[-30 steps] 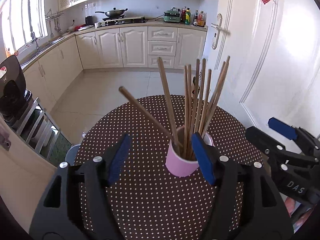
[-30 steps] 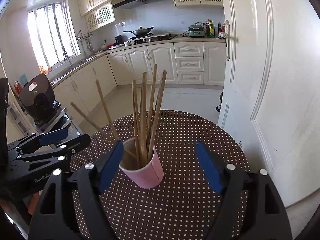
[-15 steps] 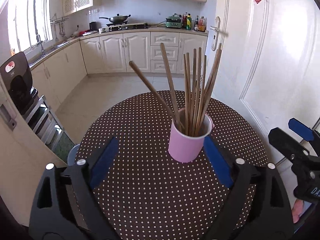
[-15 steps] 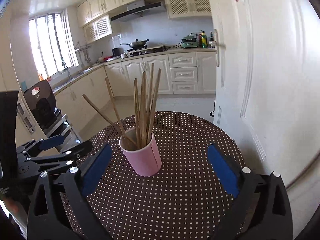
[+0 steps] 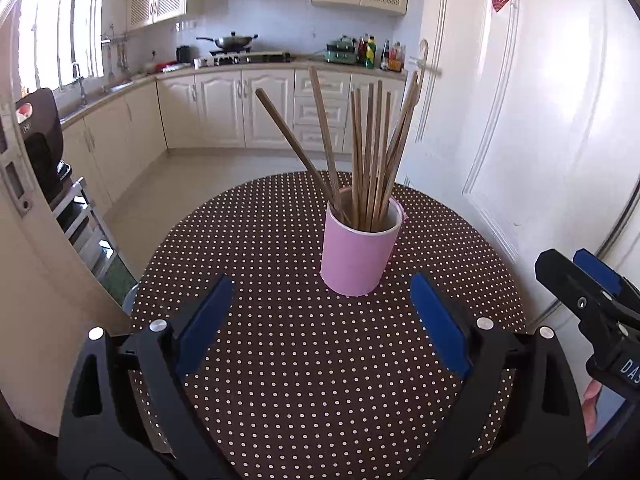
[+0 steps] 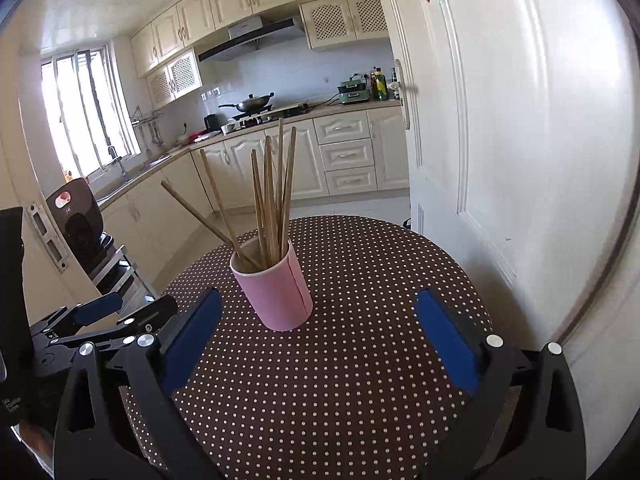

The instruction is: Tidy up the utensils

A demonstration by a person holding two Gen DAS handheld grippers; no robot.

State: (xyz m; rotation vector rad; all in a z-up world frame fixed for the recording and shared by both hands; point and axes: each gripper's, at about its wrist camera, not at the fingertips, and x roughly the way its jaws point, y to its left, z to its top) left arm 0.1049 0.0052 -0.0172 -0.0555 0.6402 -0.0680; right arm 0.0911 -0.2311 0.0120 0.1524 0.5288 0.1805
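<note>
A pink cup [image 5: 360, 256] [image 6: 276, 288] stands upright on the round brown polka-dot table [image 5: 280, 360] [image 6: 360, 380]. Several wooden chopsticks [image 5: 370, 152] [image 6: 272, 192] stick up out of it, two of them leaning left. My left gripper [image 5: 322, 324] is open, its blue pads wide apart, a short way in front of the cup with nothing between them. My right gripper [image 6: 318, 338] is open too, empty, with the cup just beyond its left pad. Each gripper shows at the edge of the other's view: the right gripper [image 5: 592, 300] and the left gripper [image 6: 104, 320].
A white door [image 5: 540, 120] [image 6: 520, 120] stands close on the table's right. Cream kitchen cabinets [image 5: 224, 108], a stove with a wok [image 6: 252, 104] and a sink under a window lie beyond. A metal rack with a black appliance [image 5: 40, 140] sits left of the table.
Both grippers' jaws spread wider and both pulled back from the cup, which now stands farther off and free of the pads. The cup and chopsticks stayed in place.
</note>
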